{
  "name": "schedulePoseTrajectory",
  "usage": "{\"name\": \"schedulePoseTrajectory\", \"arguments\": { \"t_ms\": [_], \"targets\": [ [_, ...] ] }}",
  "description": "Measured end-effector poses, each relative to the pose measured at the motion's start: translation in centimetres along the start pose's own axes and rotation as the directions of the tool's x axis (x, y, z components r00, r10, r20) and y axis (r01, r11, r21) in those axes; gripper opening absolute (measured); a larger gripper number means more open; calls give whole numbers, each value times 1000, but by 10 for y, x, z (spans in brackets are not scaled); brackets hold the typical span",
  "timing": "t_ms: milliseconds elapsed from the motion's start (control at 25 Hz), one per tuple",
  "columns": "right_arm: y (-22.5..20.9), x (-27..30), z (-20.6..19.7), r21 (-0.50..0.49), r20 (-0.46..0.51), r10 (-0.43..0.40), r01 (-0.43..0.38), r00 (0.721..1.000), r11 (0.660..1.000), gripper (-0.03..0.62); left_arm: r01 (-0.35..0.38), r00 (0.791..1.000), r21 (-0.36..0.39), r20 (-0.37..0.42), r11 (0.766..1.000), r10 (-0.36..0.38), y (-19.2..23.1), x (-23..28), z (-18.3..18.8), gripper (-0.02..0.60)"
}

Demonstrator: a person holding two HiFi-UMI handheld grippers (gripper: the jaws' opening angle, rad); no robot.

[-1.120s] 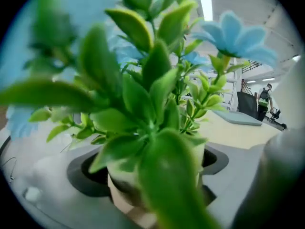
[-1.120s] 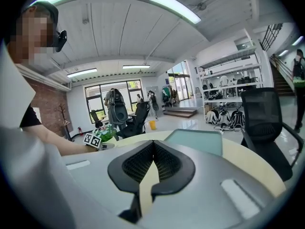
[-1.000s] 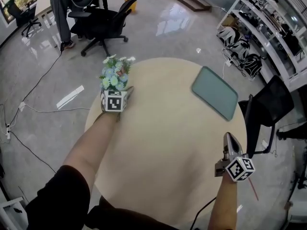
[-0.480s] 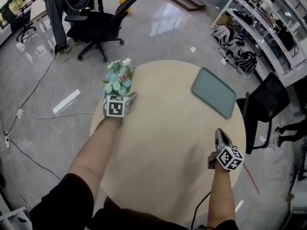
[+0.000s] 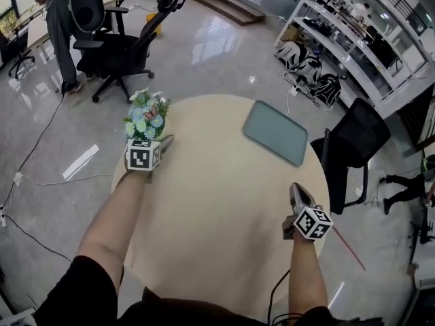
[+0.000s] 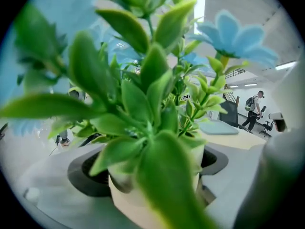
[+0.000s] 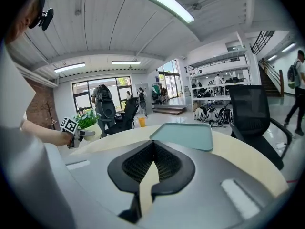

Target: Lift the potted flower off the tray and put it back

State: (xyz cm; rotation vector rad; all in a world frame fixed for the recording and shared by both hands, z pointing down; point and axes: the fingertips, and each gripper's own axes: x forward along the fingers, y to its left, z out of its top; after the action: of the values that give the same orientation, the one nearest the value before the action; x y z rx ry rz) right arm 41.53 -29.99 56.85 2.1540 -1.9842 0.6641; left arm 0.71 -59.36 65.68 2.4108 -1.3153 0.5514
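Observation:
The potted flower, blue and white blooms with green leaves in a cream pot, is at the round table's far left edge. My left gripper is shut on the pot, whose leaves fill the left gripper view. Whether the pot rests on the table I cannot tell. The grey-green tray lies empty at the table's back right, well away from the flower. My right gripper hovers near the table's front right edge, shut with nothing in it. Its view shows the tray ahead and the flower far left.
The beige round table stands on a glossy floor. A black chair is close to its right side. Office chairs and a standing person are at the far left. Cables run along the floor.
My right gripper has drifted inward from beyond the table's right edge to over it. The left gripper keeps the pot at the same edge of the table.

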Motion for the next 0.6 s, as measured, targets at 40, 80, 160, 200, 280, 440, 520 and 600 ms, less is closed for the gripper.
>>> {"name": "schedulePoseTrajectory", "arguments": {
  "t_ms": [40, 80, 160, 200, 280, 440, 520, 600],
  "targets": [
    [-6, 0, -1, 3, -1, 7, -7, 1000, 1000, 14, 4, 1000, 12, 7, 1000, -4, -9, -1, 11, 529],
    [-12, -1, -1, 5, -4, 12, -12, 1000, 1000, 14, 10, 1000, 23, 14, 1000, -11, -21, -2, 23, 529],
    [-26, -3, 0, 8, -11, 15, -15, 1000, 1000, 14, 32, 999, 45, 32, 998, -33, -47, 1, 50, 529],
    [-32, -4, 1, 10, -11, 17, -16, 1000, 1000, 14, 45, 998, 55, 42, 997, -48, -61, 3, 65, 529],
    [-43, -7, 6, 13, -7, 23, -23, 1000, 1000, 14, 73, 995, 77, 63, 994, -78, -92, 12, 96, 529],
    [-76, -19, 19, 20, 13, 17, -17, 1000, 1000, 14, 135, 986, 126, 82, 983, -146, -169, 42, 143, 529],
    [-100, -27, 24, 35, 29, 0, -1, 1000, 999, 14, 167, 980, 152, 80, 974, -181, -211, 61, 158, 529],
    [-122, -36, 28, 48, 46, -19, 17, 999, 999, 14, 198, 974, 179, 74, 964, -214, -251, 80, 171, 529]
  ]
}}
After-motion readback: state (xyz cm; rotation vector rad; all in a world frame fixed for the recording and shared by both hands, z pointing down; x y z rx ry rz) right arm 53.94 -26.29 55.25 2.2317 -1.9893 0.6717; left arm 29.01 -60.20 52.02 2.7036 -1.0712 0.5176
